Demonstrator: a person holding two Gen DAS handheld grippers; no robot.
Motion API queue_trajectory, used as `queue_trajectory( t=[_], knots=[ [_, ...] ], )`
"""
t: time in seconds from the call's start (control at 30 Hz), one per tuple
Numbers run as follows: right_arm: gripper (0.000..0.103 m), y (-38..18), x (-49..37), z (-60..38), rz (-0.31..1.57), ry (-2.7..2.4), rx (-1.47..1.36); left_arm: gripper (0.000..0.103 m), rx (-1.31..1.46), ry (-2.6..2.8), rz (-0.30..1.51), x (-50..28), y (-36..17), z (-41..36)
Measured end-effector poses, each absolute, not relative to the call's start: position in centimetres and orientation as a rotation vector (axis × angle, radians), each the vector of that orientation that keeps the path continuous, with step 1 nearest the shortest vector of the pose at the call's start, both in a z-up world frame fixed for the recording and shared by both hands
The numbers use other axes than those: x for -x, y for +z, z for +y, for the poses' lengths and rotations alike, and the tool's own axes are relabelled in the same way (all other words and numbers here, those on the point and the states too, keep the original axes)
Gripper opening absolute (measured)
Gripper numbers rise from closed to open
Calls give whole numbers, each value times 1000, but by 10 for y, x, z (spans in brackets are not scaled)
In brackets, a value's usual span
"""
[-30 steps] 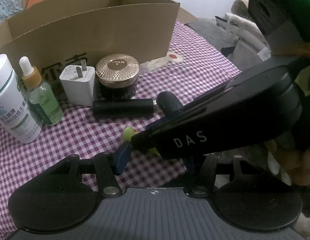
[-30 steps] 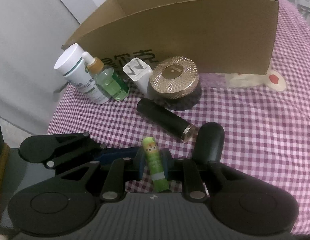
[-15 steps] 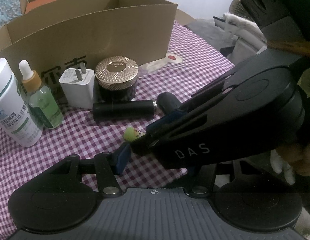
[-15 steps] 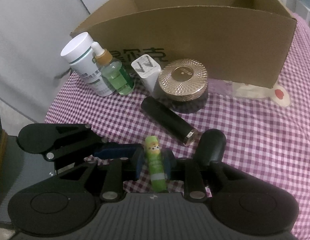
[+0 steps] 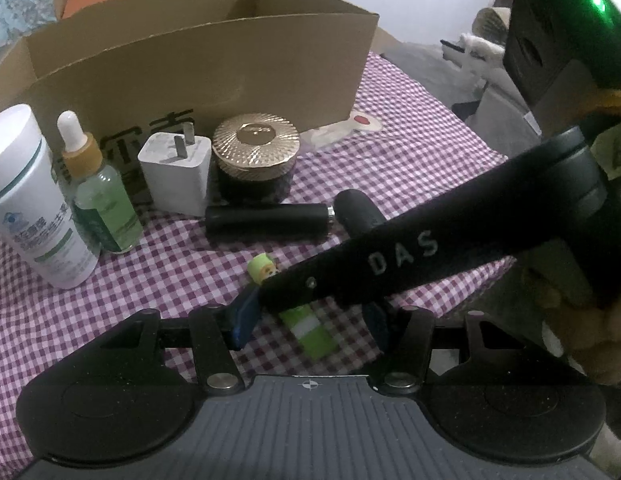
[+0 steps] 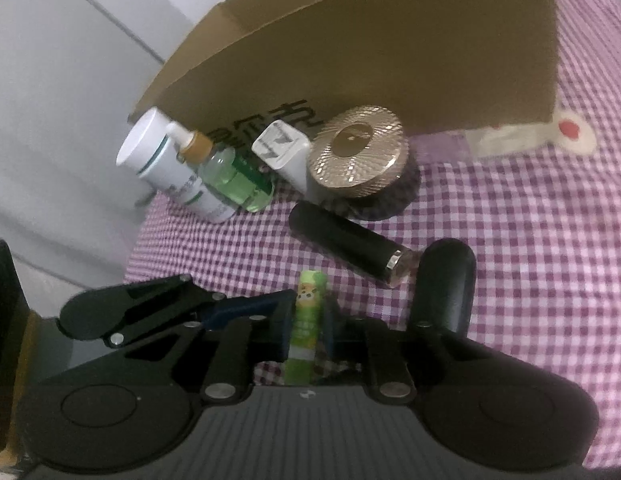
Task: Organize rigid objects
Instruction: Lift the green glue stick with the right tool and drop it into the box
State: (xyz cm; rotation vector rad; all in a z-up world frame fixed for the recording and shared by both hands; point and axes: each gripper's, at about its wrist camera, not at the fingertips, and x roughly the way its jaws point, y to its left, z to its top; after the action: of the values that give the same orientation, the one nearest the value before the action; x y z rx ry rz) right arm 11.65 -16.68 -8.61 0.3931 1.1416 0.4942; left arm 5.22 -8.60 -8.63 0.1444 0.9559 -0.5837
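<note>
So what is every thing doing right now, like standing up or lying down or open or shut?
Cardboard box: open on top, upright.
White bottle: standing, capped.
Dropper bottle: standing, capped.
White charger: prongs up.
Gold-lidded jar: lid on.
Black tube: lying down.
Green stick: between the right gripper's jaws, which are closing on it.
Left gripper: jaws open, empty.

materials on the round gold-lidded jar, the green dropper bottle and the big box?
Round gold-lidded jar: lid looks like metal or metallised plastic, going by its shiny faceted gold surface; dark body, unclear.
Green dropper bottle: clear glass or plastic, see-through with a tint; white bulb looks rubbery.
Big brown box: matte corrugated cardboard with a raw edge.
</note>
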Motion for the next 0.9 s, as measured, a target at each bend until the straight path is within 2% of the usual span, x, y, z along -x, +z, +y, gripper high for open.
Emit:
queue_trajectory(
  t=[0.13, 0.5, 0.9],
  knots=[
    [15, -91, -117, -176, 1141, 483, -496, 54, -143, -569, 966, -51, -84, -85],
    [14, -102, -108, -203, 1132, 467, -703, 37, -144, -521, 981, -55, -81, -81],
    [13, -76, -89, -214, 1062, 487, -715, 31, -111, -518, 938, -44, -59, -67]
  ],
)
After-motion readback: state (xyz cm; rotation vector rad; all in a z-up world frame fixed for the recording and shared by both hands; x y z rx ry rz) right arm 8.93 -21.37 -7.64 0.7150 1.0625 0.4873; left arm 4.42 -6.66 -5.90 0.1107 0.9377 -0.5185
